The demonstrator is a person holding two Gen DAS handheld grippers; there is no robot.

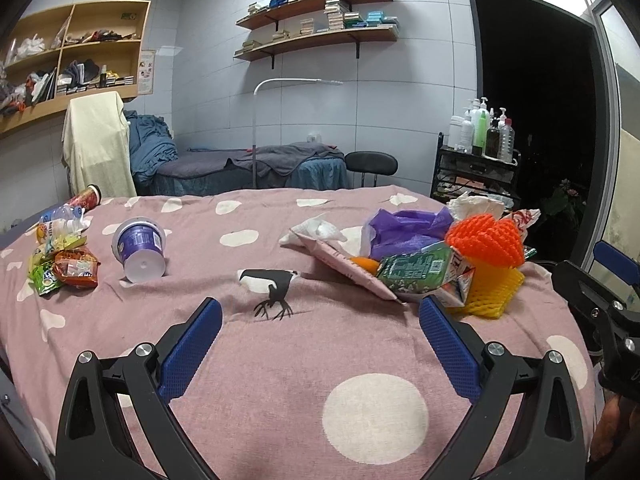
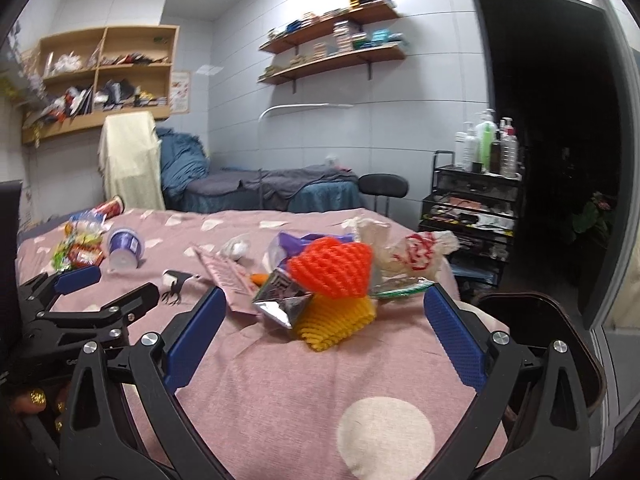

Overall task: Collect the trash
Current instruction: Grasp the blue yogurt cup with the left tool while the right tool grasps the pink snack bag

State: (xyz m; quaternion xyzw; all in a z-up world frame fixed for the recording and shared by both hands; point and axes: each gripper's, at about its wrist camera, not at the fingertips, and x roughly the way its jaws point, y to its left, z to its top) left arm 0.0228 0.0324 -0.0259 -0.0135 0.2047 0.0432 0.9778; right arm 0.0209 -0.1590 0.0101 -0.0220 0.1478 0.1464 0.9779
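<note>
Two heaps of trash lie on the pink cloth with pale dots (image 1: 280,360): near the right edge, an orange foam fruit net (image 2: 330,266) rests on a yellow foam net (image 2: 334,322), touching a crumpled foil-lined carton (image 2: 280,292), a green drink carton (image 1: 416,270) and a purple plastic bag (image 1: 408,226); well apart at the far left lie snack wrappers (image 1: 66,270) and a tipped purple-and-white yoghurt tub (image 1: 140,250). Heaped like this, the right pile probably suits piece-by-piece picking. The right gripper (image 2: 320,334) hovers low, aimed at the nets, fingers spread wide and empty. The left gripper (image 1: 320,346) hovers beside it over bare cloth, equally wide and empty.
</note>
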